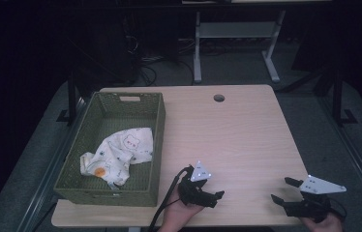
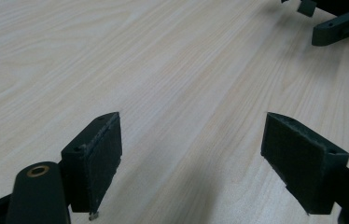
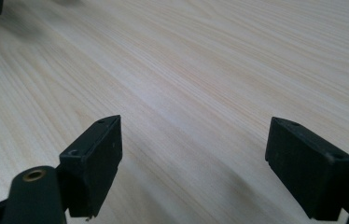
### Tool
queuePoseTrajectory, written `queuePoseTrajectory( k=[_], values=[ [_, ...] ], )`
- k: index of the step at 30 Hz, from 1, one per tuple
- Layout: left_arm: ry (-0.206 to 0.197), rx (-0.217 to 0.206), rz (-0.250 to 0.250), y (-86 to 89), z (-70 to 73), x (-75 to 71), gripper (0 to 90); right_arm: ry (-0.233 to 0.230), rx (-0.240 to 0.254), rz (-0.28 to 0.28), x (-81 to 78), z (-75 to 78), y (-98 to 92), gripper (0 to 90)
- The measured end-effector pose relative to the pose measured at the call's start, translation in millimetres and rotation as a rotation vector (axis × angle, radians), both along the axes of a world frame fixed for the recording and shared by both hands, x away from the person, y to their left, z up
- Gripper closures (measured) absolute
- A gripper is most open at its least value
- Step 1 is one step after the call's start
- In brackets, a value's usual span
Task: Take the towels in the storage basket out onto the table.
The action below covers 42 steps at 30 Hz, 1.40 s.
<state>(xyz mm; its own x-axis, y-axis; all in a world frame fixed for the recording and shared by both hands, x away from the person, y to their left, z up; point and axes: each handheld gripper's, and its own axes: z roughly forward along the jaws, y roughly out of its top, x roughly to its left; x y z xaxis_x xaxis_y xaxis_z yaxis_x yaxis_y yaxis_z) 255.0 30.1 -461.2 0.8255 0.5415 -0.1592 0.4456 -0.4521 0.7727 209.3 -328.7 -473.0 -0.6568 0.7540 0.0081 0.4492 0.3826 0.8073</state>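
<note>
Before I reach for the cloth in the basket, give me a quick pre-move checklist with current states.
1. Left gripper open, nothing between its jaws: ok.
2. Right gripper open, nothing between its jaws: ok.
3. White patterned cloth lying inside the green basket, crumpled, top exposed: ok.
4. Table bare between left gripper and basket: ok.
5. Left gripper aimed at the cloth: not ok; it points toward the right gripper.
6. Whether the cloth is snagged on the basket mesh: cannot tell.
</note>
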Motion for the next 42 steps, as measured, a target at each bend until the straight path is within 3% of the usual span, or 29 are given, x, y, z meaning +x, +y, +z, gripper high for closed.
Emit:
queuePoseTrajectory(
  k=[5, 7, 8, 9, 13, 26, 28, 35, 36, 38, 42],
  values=[
    [0.024, -0.025, -0.004, 1.6, -0.4, 3.9, 21.1, -0.003, 0.012, -0.002, -0.2, 0.8, -2.4, 17.9],
    [0.078, -0.051, -0.008, 2.8, -0.8, 9.6, 21.0, -0.01, 0.013, 0.0, -1.6, 1.5, -2.6, 18.0],
    [0.078, -0.051, -0.008, 2.8, -0.8, 9.6, 20.7, -0.007, 0.015, 0.0, -2.7, 1.9, -2.7, 17.9],
    [0.13, -0.066, 0.003, 3.4, -1.5, 12.5, 20.2, -0.012, 0.014, 0.002, -3.3, 2.0, -3.2, 18.0],
    [0.211, -0.107, 0.001, 5.8, 2.8, 17.0, 20.1, -0.017, 0.028, -0.006, -4.2, 2.9, -6.1, 18.0],
    [0.236, -0.142, -0.051, 11.5, 38.9, 14.0, 18.8, -0.035, 0.034, -0.008, -6.0, 4.9, -4.0, 17.1],
    [0.252, -0.152, -0.07, 12.3, 49.7, 16.2, 18.8, -0.038, 0.032, -0.005, -6.2, 5.1, -3.2, 17.1],
    [0.243, -0.161, -0.083, 18.3, 74.2, 22.9, 18.0, -0.044, 0.031, -0.004, -7.0, 5.6, -1.6, 17.1],
    [0.254, -0.192, -0.082, 22.7, 82.4, 25.6, 18.0, -0.048, 0.031, -0.001, -7.1, 5.7, -1.7, 17.0],
    [0.255, -0.21, -0.08, 26.9, 91.4, 26.8, 18.1, -0.05, 0.032, -0.002, -7.3, 5.8, -1.7, 17.1],
    [0.245, -0.207, -0.087, 32.6, 104.7, 29.7, 18.0, -0.048, 0.032, -0.002, -7.1, 5.7, -1.7, 17.1]
  ],
)
